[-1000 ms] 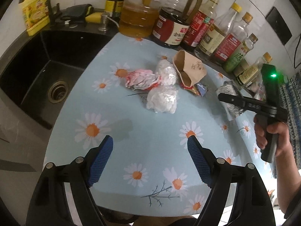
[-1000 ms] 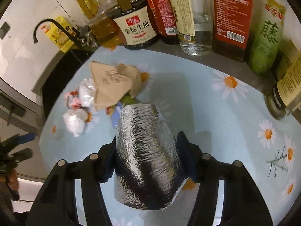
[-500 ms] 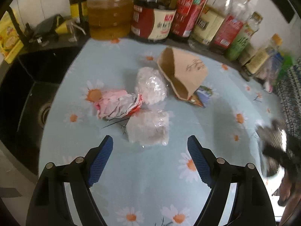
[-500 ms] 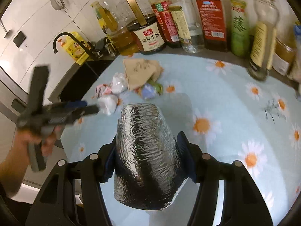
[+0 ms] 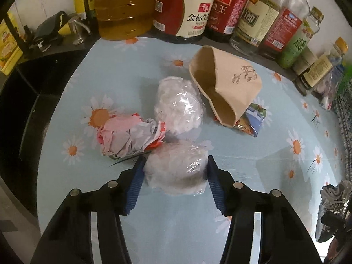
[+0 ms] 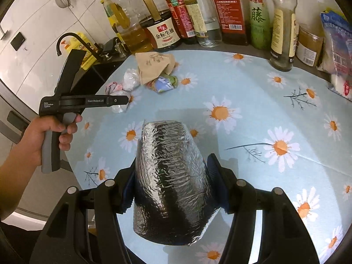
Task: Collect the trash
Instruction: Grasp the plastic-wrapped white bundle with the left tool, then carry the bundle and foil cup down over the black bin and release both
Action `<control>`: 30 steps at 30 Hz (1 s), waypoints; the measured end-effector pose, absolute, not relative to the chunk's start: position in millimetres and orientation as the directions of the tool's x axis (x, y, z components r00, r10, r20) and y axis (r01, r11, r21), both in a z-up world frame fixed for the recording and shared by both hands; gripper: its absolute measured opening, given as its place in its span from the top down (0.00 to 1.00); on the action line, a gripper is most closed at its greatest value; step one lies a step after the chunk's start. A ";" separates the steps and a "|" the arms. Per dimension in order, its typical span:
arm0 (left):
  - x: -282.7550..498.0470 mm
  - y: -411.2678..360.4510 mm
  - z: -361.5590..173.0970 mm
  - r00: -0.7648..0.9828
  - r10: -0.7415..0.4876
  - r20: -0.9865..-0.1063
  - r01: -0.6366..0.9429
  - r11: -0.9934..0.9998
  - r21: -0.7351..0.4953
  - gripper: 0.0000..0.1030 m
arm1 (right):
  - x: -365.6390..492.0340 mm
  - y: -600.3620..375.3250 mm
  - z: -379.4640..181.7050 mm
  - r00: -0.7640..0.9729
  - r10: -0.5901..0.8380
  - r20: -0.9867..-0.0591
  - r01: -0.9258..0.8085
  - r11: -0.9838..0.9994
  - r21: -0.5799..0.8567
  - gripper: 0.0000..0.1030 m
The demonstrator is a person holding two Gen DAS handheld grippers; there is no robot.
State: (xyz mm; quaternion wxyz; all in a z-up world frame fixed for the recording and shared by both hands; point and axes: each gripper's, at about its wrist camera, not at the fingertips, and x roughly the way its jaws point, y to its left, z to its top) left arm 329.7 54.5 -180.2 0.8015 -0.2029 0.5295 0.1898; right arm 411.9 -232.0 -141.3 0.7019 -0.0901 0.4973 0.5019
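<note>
While your two grippers work over it, the counter lies under a pale blue cloth (image 5: 253,154) printed with daisies, and a row of oil and sauce bottles (image 5: 182,11) stands along the wall behind it. To the cloth's left in your left wrist view a black sink (image 5: 24,101) drops away, with a black tap (image 6: 66,38) showing in the right wrist view.

The trash sits in a cluster mid-cloth: a crumpled pink and white paper (image 5: 129,135), two plastic-wrapped white wads, a brown paper bag (image 5: 228,85) lying on its side, and a colourful snack wrapper (image 5: 253,121) tucked under the bag's edge.

Your left gripper (image 5: 175,171) is closing, its blue pads set on either side of the nearer plastic-wrapped wad (image 5: 176,169), which rests on the cloth just below the paper. Your right gripper (image 6: 171,176) is clamped on a silver foil bag (image 6: 171,171), held above the cloth.

A second ago your left gripper stood wide over bare cloth, short of the pile; it has since come forward and down onto the wad. Your right gripper has drawn back from the bottles, and the foil bag sits in it as before.
</note>
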 end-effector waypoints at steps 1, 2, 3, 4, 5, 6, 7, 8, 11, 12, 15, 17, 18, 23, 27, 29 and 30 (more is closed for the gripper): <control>328.6 55.1 -180.2 0.370 0.090 -0.925 -0.522 0.843 -0.127 0.50 | 413.4 -233.8 -140.0 0.003 0.618 -0.786 -0.792 0.481 0.376 0.42; 327.8 55.5 -180.2 0.372 0.090 -0.924 -0.524 0.842 -0.129 0.50 | 413.6 -235.2 -139.2 0.004 0.620 -0.785 -0.791 0.482 0.377 0.42; 326.3 55.8 -179.6 0.376 0.091 -0.922 -0.524 0.841 -0.131 0.50 | 414.2 -236.0 -138.1 0.004 0.621 -0.784 -0.791 0.482 0.377 0.42; 324.9 55.9 -178.6 0.381 0.092 -0.920 -0.524 0.841 -0.133 0.50 | 414.5 -235.5 -137.2 0.006 0.622 -0.783 -0.792 0.481 0.376 0.42; 323.7 55.4 -177.3 0.385 0.092 -0.918 -0.524 0.841 -0.135 0.50 | 413.9 -235.4 -136.6 0.009 0.622 -0.783 -0.794 0.481 0.373 0.42; 322.7 55.2 -176.1 0.390 0.093 -0.916 -0.522 0.842 -0.137 0.50 | 413.1 -235.2 -136.4 0.015 0.620 -0.784 -0.794 0.484 0.368 0.42; 321.4 55.0 -174.3 0.396 0.092 -0.914 -0.520 0.843 -0.140 0.50 | 412.3 -234.4 -136.3 0.022 0.619 -0.785 -0.795 0.487 0.362 0.42; 318.7 55.1 -171.7 0.405 0.088 -0.910 -0.514 0.845 -0.148 0.50 | 411.3 -233.5 -136.0 0.027 0.618 -0.786 -0.795 0.490 0.357 0.42; 311.0 54.2 -165.6 0.423 0.076 -0.903 -0.498 0.852 -0.162 0.50 | 405.5 -232.4 -134.2 0.044 0.616 -0.787 -0.780 0.513 0.358 0.42; 306.8 52.7 -162.5 0.433 0.065 -0.899 -0.483 0.859 -0.170 0.50 | 402.4 -232.0 -132.8 0.048 0.620 -0.783 -0.772 0.520 0.365 0.42; 292.9 47.5 -154.4 0.456 0.052 -0.888 -0.451 0.874 -0.181 0.50 | 389.9 -229.4 -127.6 0.071 0.622 -0.780 -0.755 0.544 0.365 0.42; 281.2 43.7 -149.4 0.473 0.038 -0.880 -0.429 0.882 -0.193 0.50 | 377.7 -226.7 -122.8 0.095 0.615 -0.783 -0.748 0.563 0.351 0.42; 273.4 41.4 -146.8 0.482 0.030 -0.876 -0.414 0.888 -0.198 0.50 | 372.4 -225.7 -121.1 0.102 0.613 -0.783 -0.744 0.569 0.349 0.42; 240.7 36.0 -139.2 0.520 -0.022 -0.854 -0.347 0.908 -0.235 0.50 | 335.4 -221.4 -112.2 0.140 0.611 -0.779 -0.718 0.605 0.345 0.42; 213.5 35.0 -135.0 0.539 -0.064 -0.840 -0.300 0.917 -0.262 0.50 | 305.3 -217.6 -108.9 0.158 0.604 -0.781 -0.690 0.634 0.350 0.42; 198.8 33.6 -133.9 0.547 -0.083 -0.833 -0.276 0.921 -0.274 0.50 | 288.2 -213.0 -108.9 0.161 0.599 -0.785 -0.694 0.634 0.342 0.42; 190.8 33.1 -133.8 0.550 -0.091 -0.830 -0.265 0.924 -0.277 0.50 | 276.6 -209.8 -109.1 0.167 0.592 -0.788 -0.698 0.636 0.330 0.42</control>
